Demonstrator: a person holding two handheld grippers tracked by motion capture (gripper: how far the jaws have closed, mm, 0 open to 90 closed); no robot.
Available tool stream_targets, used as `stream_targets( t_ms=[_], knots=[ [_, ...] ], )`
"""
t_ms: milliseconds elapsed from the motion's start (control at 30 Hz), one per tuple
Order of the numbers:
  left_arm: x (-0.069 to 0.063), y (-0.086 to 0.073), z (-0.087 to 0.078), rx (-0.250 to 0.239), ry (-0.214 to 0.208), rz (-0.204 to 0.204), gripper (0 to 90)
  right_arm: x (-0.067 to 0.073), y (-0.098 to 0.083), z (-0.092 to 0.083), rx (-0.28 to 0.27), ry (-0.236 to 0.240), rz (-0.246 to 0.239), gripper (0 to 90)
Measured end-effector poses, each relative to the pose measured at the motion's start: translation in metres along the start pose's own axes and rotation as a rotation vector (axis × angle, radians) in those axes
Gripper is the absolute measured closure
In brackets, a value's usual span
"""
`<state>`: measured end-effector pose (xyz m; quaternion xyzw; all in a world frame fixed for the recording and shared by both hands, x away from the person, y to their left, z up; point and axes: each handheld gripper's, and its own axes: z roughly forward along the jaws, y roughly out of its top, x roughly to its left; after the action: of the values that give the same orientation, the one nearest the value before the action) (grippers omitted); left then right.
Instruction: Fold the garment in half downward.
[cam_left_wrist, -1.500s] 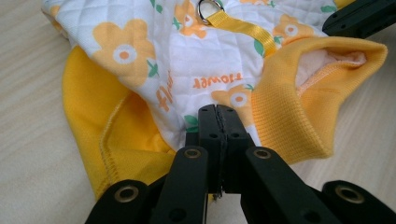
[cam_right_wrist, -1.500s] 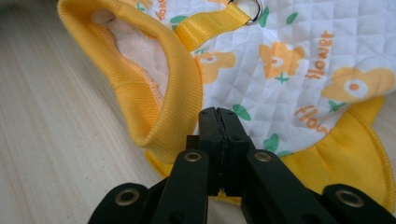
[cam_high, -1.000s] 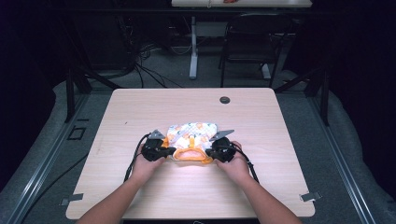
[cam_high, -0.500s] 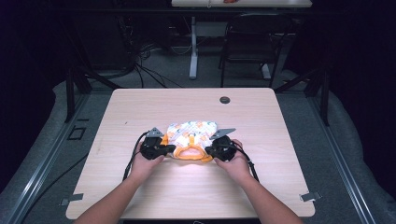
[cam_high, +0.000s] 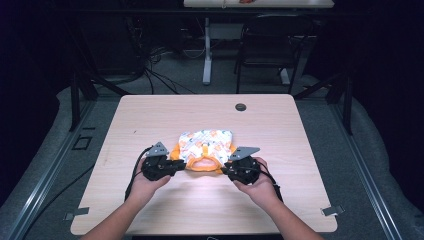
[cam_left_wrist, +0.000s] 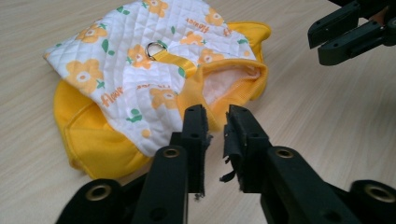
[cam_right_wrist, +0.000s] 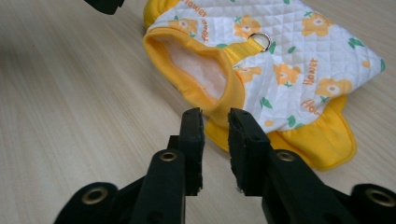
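Both let go | my left gripper (cam_left_wrist: 215, 128) and right gripper (cam_right_wrist: 215, 128) have just been opening, nothing between jaws | pet vest (cam_high: 206, 148) lies released on bench (cam_high: 150, 115) | placement looks done

I look down on a light wooden table (cam_high: 310, 150) with rounded corners, brightly lit while the room around it lies in near darkness. A small round black cable port (cam_high: 241, 107) sits near the table's far edge. Beyond the table, a white desk leg (cam_high: 207, 55) rises to a pale tabletop (cam_high: 260, 3) at the upper edge of my view, with a dark chair (cam_high: 265, 50) to its right and loose black cables (cam_high: 150, 65) on the floor to its left. Grey carpet (cam_high: 350, 165) surrounds the table, and metal floor rails (cam_high: 45, 175) run alongside it on both sides.
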<state>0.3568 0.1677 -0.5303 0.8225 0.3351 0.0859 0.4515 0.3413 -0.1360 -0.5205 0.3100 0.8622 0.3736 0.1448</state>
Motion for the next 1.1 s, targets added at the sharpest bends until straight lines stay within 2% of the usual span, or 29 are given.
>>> stream_targets(
  t_ms=[200, 333, 500, 667, 700, 867, 900, 1033, 1100],
  knots=[
    [-0.007, -0.014, -0.011, -0.028, 0.020, -0.023, 63.3, 0.009, -0.008, -0.013, -0.043, 0.028, 0.044, 57.7],
    [-0.011, -0.024, -0.017, -0.033, 0.035, -0.033, 57.6, 0.016, -0.014, -0.017, -0.056, 0.022, 0.055, 52.2],
    [-0.014, -0.032, -0.026, -0.027, 0.056, -0.017, 54.4, 0.023, -0.026, -0.019, -0.031, 0.007, 0.058, 46.9],
    [-0.016, -0.038, -0.030, -0.014, 0.064, -0.007, 53.3, 0.027, -0.037, -0.022, -0.011, 0.010, 0.045, 45.9],
    [-0.015, -0.042, -0.031, -0.001, 0.068, 0.008, 53.2, 0.026, -0.040, -0.021, -0.003, 0.010, 0.039, 45.7],
    [-0.015, -0.051, -0.028, 0.014, 0.067, 0.019, 52.7, 0.024, -0.049, -0.019, -0.009, 0.027, 0.066, 45.5],
    [-0.014, -0.052, -0.027, 0.022, 0.070, 0.032, 52.7, 0.024, -0.051, -0.018, -0.015, 0.025, 0.076, 45.5],
    [-0.012, -0.056, -0.021, 0.030, 0.066, 0.018, 52.0, 0.022, -0.057, -0.013, -0.010, 0.014, 0.081, 45.5],
    [-0.011, -0.058, -0.019, 0.035, 0.078, 0.021, 51.5, 0.021, -0.059, -0.011, 0.003, 0.006, 0.075, 45.5]
  ],
)
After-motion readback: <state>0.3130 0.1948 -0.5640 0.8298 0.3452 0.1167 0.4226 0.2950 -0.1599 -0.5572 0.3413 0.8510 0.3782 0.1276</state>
